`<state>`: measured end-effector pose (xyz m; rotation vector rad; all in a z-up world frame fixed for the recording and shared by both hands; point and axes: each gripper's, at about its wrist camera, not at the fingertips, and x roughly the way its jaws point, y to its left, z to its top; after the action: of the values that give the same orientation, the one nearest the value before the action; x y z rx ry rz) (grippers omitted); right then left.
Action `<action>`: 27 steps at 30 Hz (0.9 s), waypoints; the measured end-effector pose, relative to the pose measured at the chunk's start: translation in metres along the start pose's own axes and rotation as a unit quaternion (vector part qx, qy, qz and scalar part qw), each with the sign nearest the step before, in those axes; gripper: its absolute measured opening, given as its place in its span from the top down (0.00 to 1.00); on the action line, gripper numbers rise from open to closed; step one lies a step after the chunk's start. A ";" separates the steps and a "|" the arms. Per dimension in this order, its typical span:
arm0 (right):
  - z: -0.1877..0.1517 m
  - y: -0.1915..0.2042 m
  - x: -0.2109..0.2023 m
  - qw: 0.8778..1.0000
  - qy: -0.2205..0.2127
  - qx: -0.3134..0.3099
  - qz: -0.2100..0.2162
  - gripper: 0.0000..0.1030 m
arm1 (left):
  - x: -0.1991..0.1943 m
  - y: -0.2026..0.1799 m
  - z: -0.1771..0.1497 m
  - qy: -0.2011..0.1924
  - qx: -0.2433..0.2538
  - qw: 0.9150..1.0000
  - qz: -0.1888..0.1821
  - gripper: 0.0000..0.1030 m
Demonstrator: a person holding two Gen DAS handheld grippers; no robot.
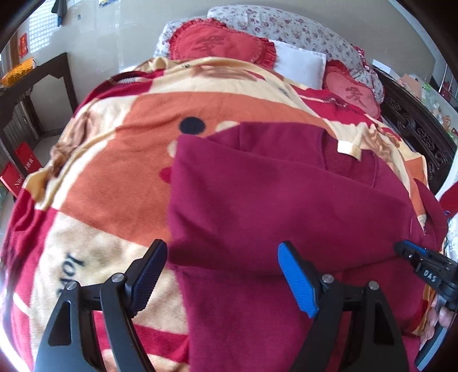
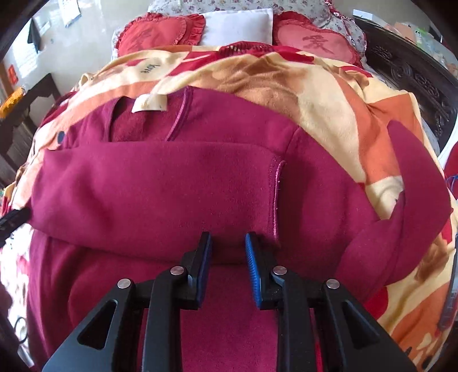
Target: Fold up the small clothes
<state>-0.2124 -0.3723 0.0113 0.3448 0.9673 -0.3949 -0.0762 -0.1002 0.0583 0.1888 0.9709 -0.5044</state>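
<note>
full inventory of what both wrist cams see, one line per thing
maroon fleece top: 1, maroon, partly folded on the blanket
collar label: 1, cream, at the top's neck
blanket: 1, orange, cream and red, covering the bed
heart cushions: 2, red, at the bed head
pillow: 1, white, between the cushions
floral bedding: 1, white with small flowers, behind the cushions
headboard: 1, dark carved wood, right of the bed
left gripper: 1, black and blue, open over the top's left edge
right gripper: 1, black and blue, jaws narrowly apart over the top

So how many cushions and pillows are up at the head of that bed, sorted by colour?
Red heart-shaped cushions: 2, one on the left and one on the right
Plain white pillow: 1, between the two hearts
Floral pillow or bolster: 1, behind them; it may be more than one piece
Total: 4
</note>
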 end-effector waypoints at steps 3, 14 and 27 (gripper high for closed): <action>-0.001 -0.010 -0.012 0.999 0.002 0.021 0.028 0.92 | 0.014 -0.011 -0.006 0.005 0.025 0.999 0.033 0.14; 0.047 -0.109 -0.056 0.991 -0.070 0.099 -0.057 0.72 | 0.016 -0.012 -0.010 0.001 0.040 0.999 0.035 0.11; -0.006 -0.201 -0.047 0.972 0.026 0.168 -0.160 0.73 | 0.016 -0.010 -0.011 0.001 0.038 0.999 0.030 0.10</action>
<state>-0.3357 -0.5375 0.0265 0.5095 1.0104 -0.8524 -0.0820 -0.1095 0.0398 0.2872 0.9460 -0.4858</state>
